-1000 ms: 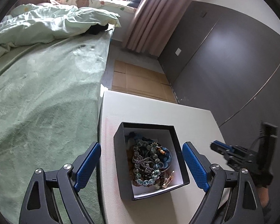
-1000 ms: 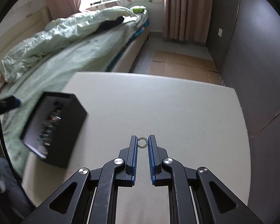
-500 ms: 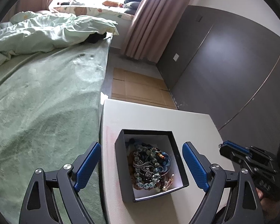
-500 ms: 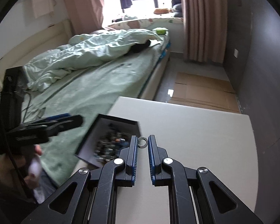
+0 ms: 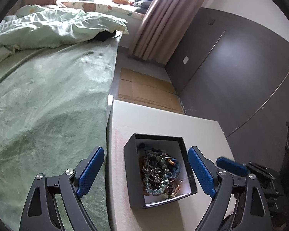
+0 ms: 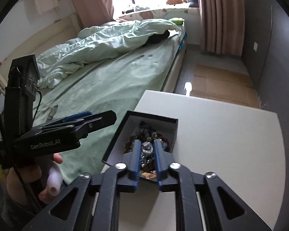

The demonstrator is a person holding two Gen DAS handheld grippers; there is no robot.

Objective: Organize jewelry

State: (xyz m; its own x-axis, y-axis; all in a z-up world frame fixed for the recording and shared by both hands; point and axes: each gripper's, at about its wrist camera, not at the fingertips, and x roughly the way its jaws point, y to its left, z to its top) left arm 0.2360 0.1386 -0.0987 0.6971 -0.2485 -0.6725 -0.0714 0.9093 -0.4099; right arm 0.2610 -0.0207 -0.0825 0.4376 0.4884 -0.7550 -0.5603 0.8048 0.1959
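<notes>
A black open box (image 5: 129,165) with a white inside stands on the white table (image 5: 163,121), filled with bead strings and other jewelry (image 5: 158,173). My left gripper (image 5: 146,161) is open and empty, its jaws wide on either side of the box. My right gripper (image 6: 146,144) is over the box (image 6: 171,132), still narrowly shut on a small silver ring (image 6: 147,147) that shows between the blue pads above the jewelry. The right gripper also shows at the right in the left wrist view (image 5: 231,166).
A bed with a green blanket (image 5: 48,100) runs along the table's left edge. Dark wall panels (image 5: 231,73) stand to the right. Cardboard (image 5: 144,88) lies on the floor beyond the table. The left gripper body (image 6: 67,132) and the hand holding it are left of the box.
My right gripper has carried the ring from the table's middle leftward to above the box. The left gripper has stayed open around the box.
</notes>
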